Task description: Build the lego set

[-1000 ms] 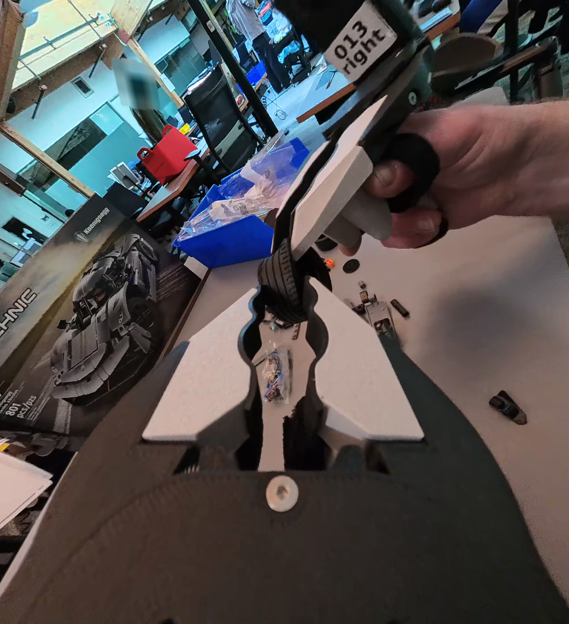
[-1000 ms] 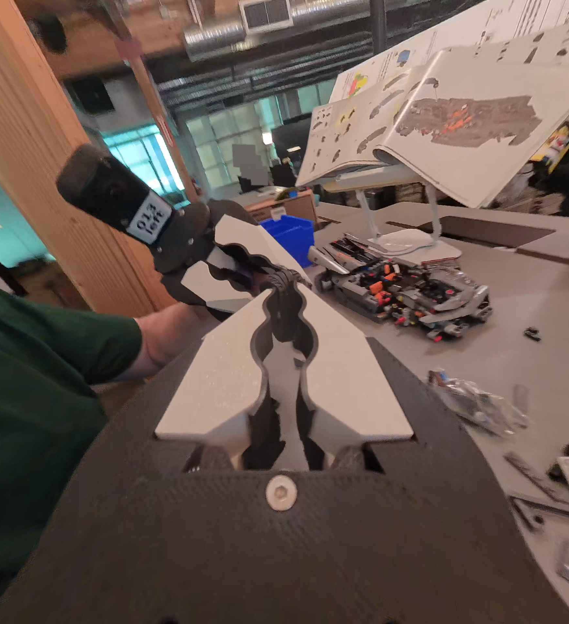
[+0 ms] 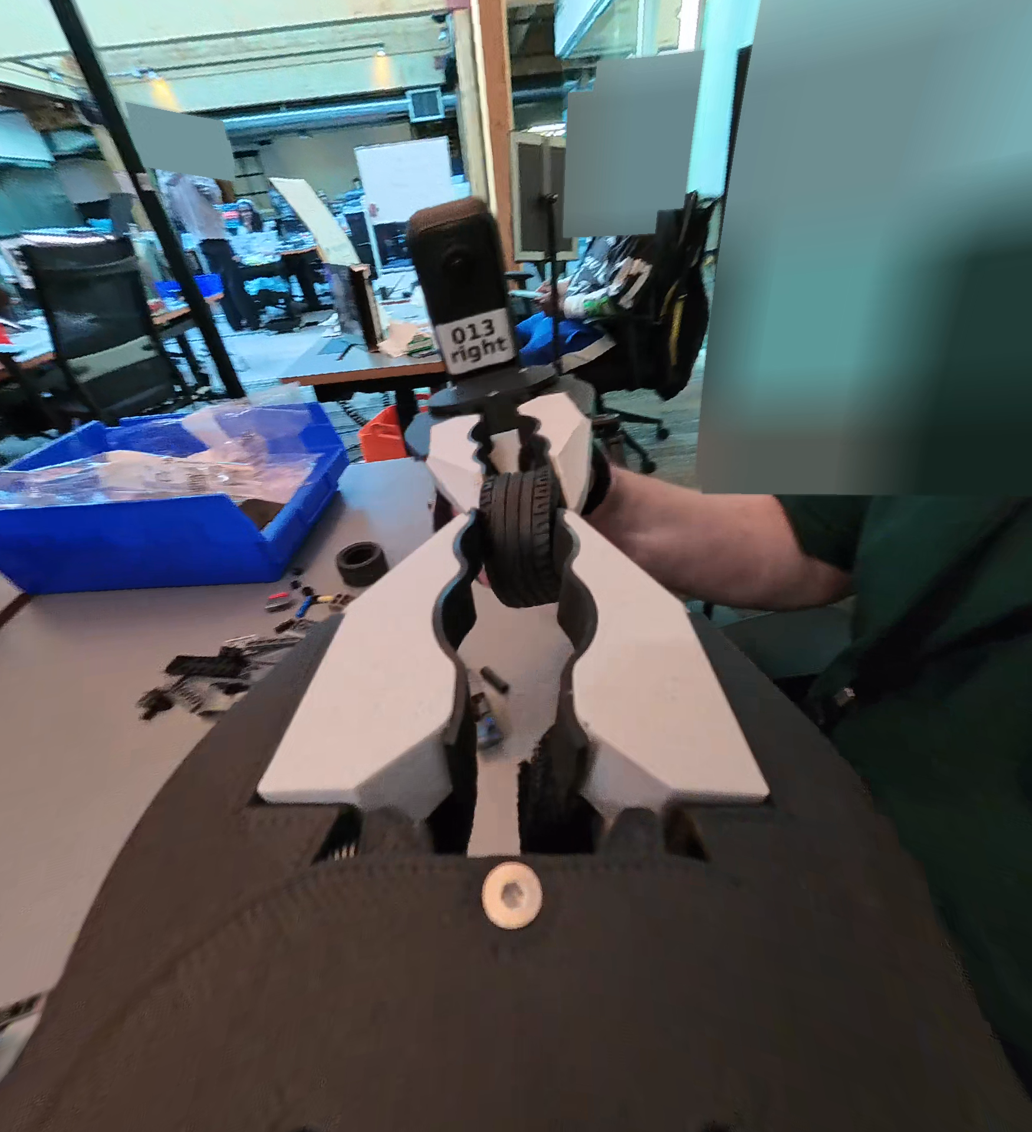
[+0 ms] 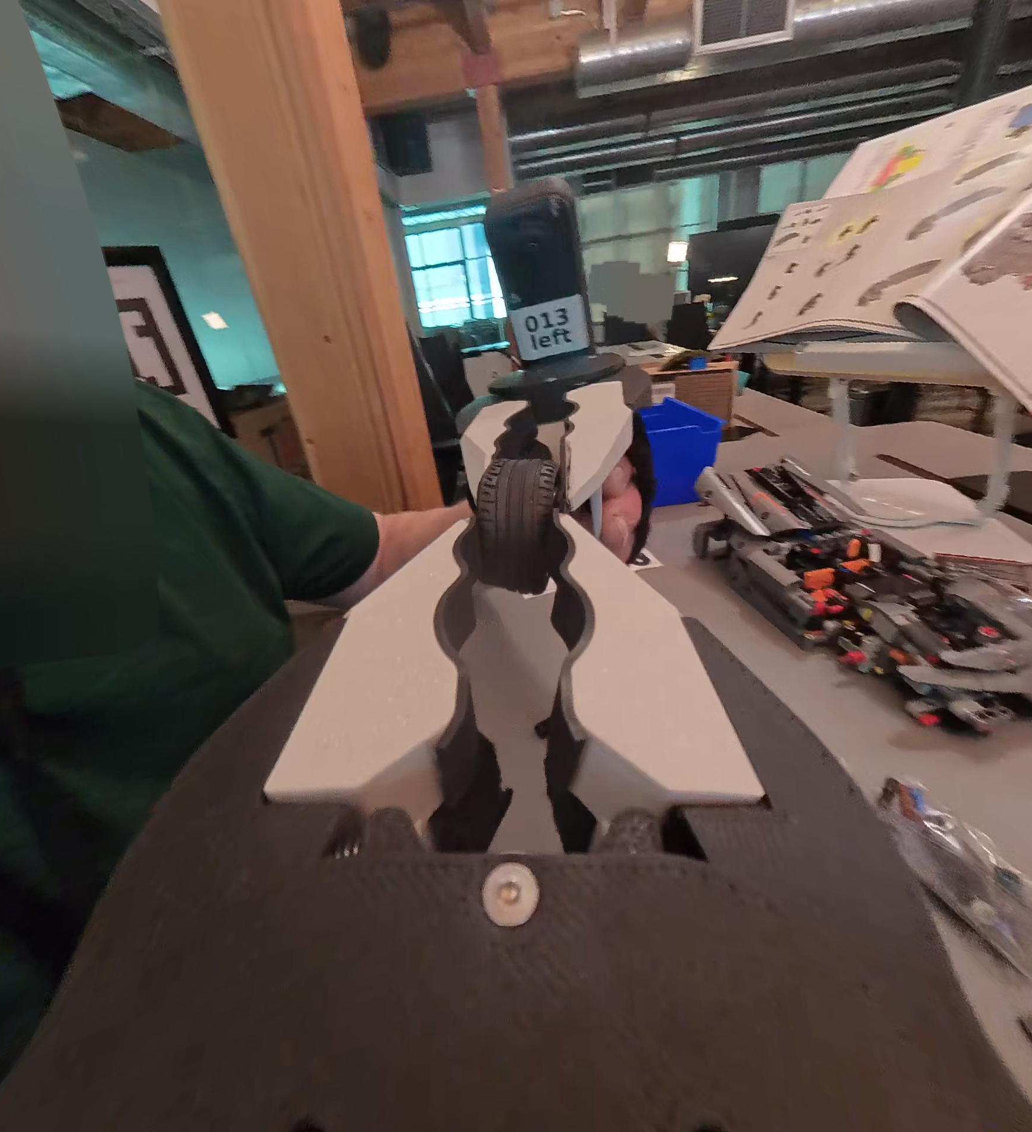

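A black rubber tyre [image 3: 523,539] hangs in the air above the grey table [image 3: 72,704], upright, with its tread towards the camera. My left gripper [image 3: 519,530] has its tips on the tyre's two sides and is shut on it. My right gripper [image 3: 510,456] faces it from the far side and holds the same tyre from above. In the right wrist view the tyre [image 4: 513,527] sits between the tips of my right gripper [image 4: 515,536], with the left gripper [image 4: 535,444] opposite. The partly built grey and black car model [image 4: 869,606] lies on the table to the right.
A blue bin [image 3: 133,539] with plastic bags stands at the left, with a spare tyre [image 3: 361,562] and loose small pieces [image 3: 311,603] beside it. An open instruction booklet [image 4: 930,263] rests on a white stand. A parts bag [image 4: 979,882] lies at the right. A person's green sleeve [image 4: 225,520] is close. My two grippers' fingertips are within a few centimetres of each other.
Both grippers have swung round with the tyre between them and now face each other level. The set's box has left the left wrist view.
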{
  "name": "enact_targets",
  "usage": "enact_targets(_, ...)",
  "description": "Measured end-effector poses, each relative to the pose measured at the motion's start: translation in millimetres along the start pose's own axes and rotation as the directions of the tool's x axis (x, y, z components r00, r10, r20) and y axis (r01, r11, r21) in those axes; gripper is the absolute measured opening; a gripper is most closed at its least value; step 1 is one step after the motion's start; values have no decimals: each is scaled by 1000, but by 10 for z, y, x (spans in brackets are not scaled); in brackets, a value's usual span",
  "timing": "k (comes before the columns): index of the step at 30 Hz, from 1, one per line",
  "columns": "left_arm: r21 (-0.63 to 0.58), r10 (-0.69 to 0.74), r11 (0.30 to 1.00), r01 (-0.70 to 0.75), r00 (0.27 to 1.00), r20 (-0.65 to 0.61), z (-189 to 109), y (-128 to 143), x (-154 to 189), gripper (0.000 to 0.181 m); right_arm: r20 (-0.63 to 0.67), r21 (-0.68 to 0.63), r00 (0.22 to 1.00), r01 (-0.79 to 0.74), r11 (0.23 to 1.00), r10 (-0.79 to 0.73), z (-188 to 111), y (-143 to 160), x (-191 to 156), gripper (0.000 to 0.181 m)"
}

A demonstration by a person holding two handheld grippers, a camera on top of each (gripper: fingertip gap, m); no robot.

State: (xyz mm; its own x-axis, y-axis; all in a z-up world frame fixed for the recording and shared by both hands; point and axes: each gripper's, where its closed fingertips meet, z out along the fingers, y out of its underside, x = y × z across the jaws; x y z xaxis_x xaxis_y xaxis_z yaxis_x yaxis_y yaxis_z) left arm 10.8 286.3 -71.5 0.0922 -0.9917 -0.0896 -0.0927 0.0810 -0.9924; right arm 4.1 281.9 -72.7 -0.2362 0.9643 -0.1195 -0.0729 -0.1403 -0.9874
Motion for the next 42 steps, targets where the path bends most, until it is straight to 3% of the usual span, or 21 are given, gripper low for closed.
enact_targets(5, 44, -96, 994, 103, 986, -136, -24, -40, 111, 21, 123, 15, 992, -35, 999, 33, 44, 4, -94, 18)
enact_targets(23, 52, -243, 959, 278, 904, -351, 2, -4, 269, 21, 226, -52, 974, -15, 999, 26, 18, 113, -222, 19)
enact_targets(29, 109, -178, 974, 199, 969, -174, 29, -12, 45, 21, 84, -3, 996, -29, 1000, 29, -6, 36, -11, 21)
enact_targets(33, 88, -194, 974, 210, 968, -159, 35, 30, -4, 21, 28, -30, 1000, 9, 999, -8, -15, 79, 53, 19)
enact_targets(42, -38, 113, 993, -110, 989, 95, 48, 74, -121, 23, 27, -54, 999, -15, 998, 16, -67, 133, 98, 19)
